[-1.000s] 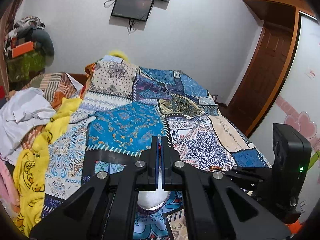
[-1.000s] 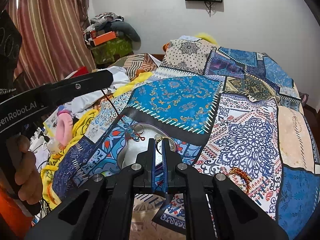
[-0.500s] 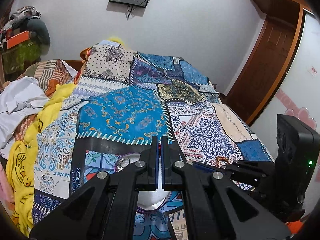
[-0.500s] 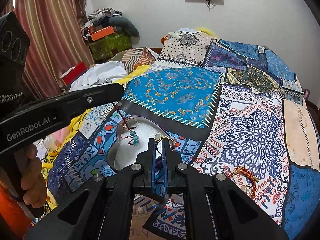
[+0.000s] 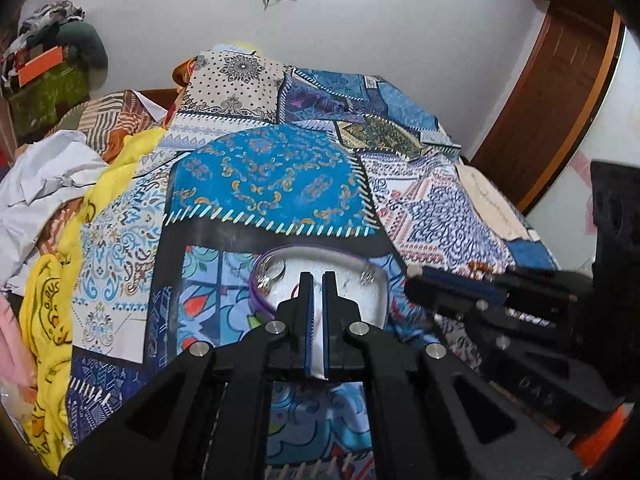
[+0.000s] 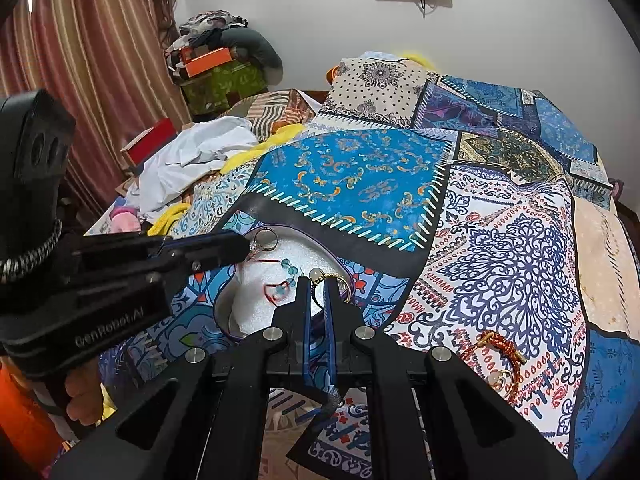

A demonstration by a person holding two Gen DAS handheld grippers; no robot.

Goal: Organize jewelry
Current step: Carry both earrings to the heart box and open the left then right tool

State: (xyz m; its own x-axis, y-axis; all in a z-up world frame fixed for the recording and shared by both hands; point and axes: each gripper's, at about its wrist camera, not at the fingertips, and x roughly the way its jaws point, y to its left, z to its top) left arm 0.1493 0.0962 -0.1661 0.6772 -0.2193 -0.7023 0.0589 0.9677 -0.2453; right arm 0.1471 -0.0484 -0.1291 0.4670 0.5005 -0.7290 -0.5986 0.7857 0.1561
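Observation:
A white foam tray with a purple rim (image 6: 256,280) lies on the patchwork bedspread; it also shows in the left wrist view (image 5: 344,280). In it lie a silver ring (image 6: 266,239), a red cord with teal beads (image 6: 280,286) and a gold ring with a pale stone (image 6: 320,276). My left gripper (image 5: 316,280) hovers over the tray, its jaws slightly apart and empty; in the right wrist view its tip (image 6: 236,246) is at the tray's far left edge. My right gripper (image 6: 316,288) is nearly shut, over the tray's near right rim, by the gold ring. A red-and-gold bracelet (image 6: 498,346) lies on the bedspread to the right.
White cloth (image 6: 192,160) and a yellow towel (image 5: 64,280) are heaped on the bed's left side. A pile of boxes and clothes (image 6: 216,64) stands against the wall by the striped curtain. A wooden door (image 5: 560,92) is at the right.
The red cord with teal beads hung from my left gripper above the tray; it now lies in the tray, released. The left gripper has dropped lower towards the tray.

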